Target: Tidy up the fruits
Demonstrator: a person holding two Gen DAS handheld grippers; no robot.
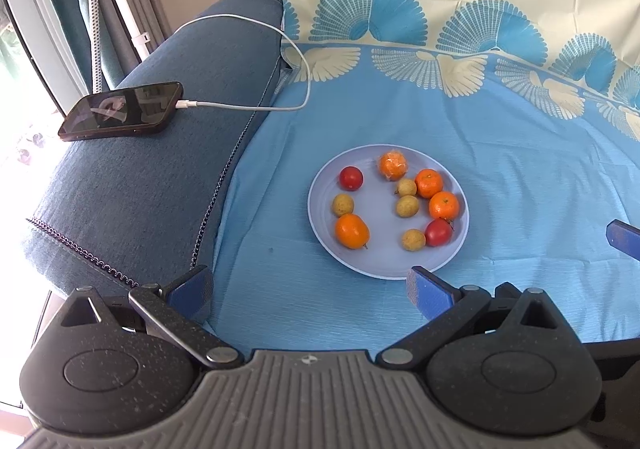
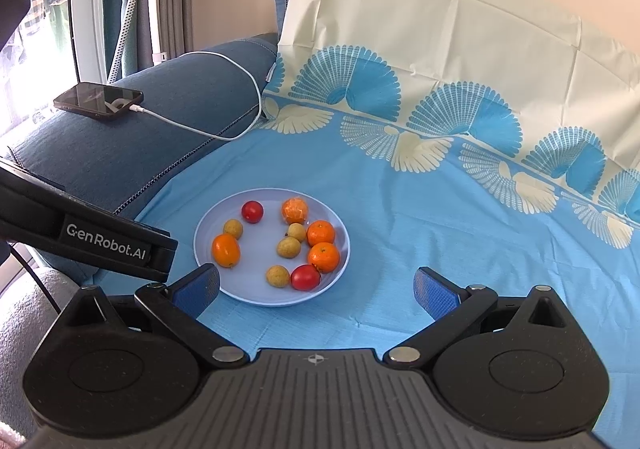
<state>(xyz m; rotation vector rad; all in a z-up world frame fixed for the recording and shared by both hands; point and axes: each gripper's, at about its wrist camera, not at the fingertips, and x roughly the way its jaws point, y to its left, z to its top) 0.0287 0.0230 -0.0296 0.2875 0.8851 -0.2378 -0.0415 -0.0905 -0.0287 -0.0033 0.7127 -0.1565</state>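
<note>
A pale blue plate [image 1: 320, 205] [image 2: 204, 245] sits on the blue cloth and holds several fruits. There are several oranges, one at the front left [image 1: 352, 231] [image 2: 226, 250] and a peeled one at the back [image 1: 393, 166] [image 2: 295, 210]. Two red fruits [image 1: 351, 178] [image 1: 438, 232] and several small yellow-brown fruits [image 1: 343, 205] [image 2: 278, 275] lie among them. My left gripper [image 1: 310, 295] is open and empty, just short of the plate's near rim. My right gripper [image 2: 316, 291] is open and empty, its left finger at the plate's near rim.
A dark phone [image 1: 122, 111] [image 2: 99, 101] lies on the blue sofa arm [image 1: 140, 189], plugged into a white cable [image 1: 280, 105]. The patterned cloth [image 1: 520, 177] rises up the sofa back behind the plate. The left gripper's body [image 2: 100, 237] shows at the left of the right wrist view.
</note>
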